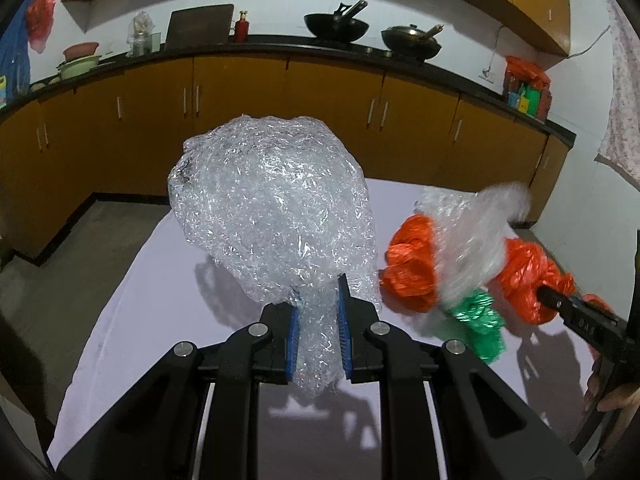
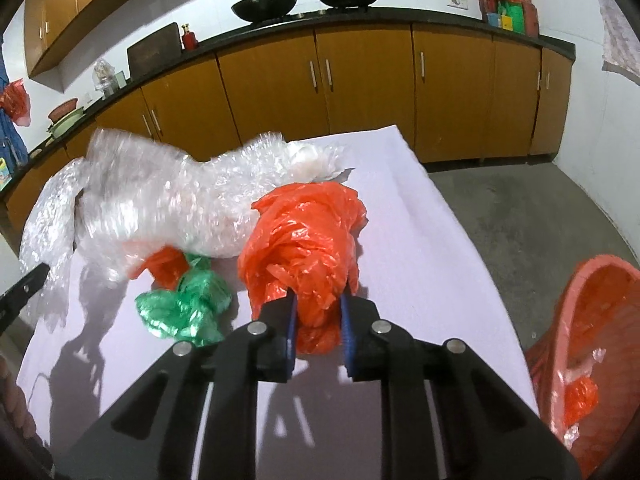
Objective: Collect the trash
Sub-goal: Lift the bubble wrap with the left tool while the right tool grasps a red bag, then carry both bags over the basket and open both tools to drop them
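Trash first: we've got a big wad of clear bubble wrap [image 1: 272, 208] clamped in our left gripper [image 1: 319, 296], blue pads squeezing its tail, the bulk lifted above the white table [image 1: 132, 312] at 12 o'clock from the jaws. Our right gripper [image 2: 319, 304] is clenched on an orange plastic bag [image 2: 304, 248], pads pressed into its lower end, bag bunched up toward 12 o'clock. No earlier pic to compare, so that's just how they stand. At approx 9 o'clock from the orange bag lies a crumpled green bag [image 2: 184, 308] on the table, touching a smaller orange scrap [image 2: 164, 262] just behind it. More clear wrap [image 2: 168, 200], blurred, sprawls across the table at 10–11 o'clock. Down at 4 o'clock in the right wrist view sits a pinkish-red basket [image 2: 580, 320] beside the table edge w/ bits of orange and clear plastic inside. Beyond the table: yellow-brown cabinets [image 2: 360, 76] under a dark counter, two black woks [image 2: 266, 4] on it at 12 o'clock.
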{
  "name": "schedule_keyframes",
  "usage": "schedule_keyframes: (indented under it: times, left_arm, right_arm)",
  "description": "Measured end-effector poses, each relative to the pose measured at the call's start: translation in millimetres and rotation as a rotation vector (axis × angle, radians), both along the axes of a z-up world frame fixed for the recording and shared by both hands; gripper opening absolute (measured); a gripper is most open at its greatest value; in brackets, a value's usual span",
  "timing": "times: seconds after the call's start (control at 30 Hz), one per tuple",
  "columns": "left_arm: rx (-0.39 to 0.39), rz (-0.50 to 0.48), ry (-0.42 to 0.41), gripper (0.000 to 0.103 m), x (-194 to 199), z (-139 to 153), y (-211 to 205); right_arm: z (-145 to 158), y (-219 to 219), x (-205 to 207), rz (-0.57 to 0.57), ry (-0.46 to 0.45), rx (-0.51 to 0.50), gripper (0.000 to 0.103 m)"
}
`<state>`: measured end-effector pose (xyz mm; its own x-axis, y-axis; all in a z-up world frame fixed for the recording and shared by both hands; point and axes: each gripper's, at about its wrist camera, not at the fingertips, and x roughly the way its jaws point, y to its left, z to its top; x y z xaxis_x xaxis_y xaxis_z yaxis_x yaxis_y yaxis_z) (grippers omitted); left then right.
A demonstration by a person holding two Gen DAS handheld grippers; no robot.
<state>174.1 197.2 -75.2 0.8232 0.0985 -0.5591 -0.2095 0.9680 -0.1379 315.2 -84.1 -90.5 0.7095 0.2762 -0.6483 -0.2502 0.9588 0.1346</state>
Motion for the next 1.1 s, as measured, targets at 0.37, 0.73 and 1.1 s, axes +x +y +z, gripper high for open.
schedule_keyframes:
  times: [0.37, 0.73, 1.1]
  left_arm:
    - [-0.008, -0.104, -0.061, 0.017, -21, 31, -38]
    - [-0.01, -0.276, -0.112, 0.017, -32, 54, -110]
    - [-0.008, -0.455, -0.108, 0.017, -24, 61, -186]
  right_arm:
    - [38, -43, -58, -0.054, -0.092, 0.029, 0.018]
    - [74, -101, -108, -0.156, -0.215, -0.004, 0.018]
    - [79, -174, -142, -0.311, -0.245, -0.007, 0.018]
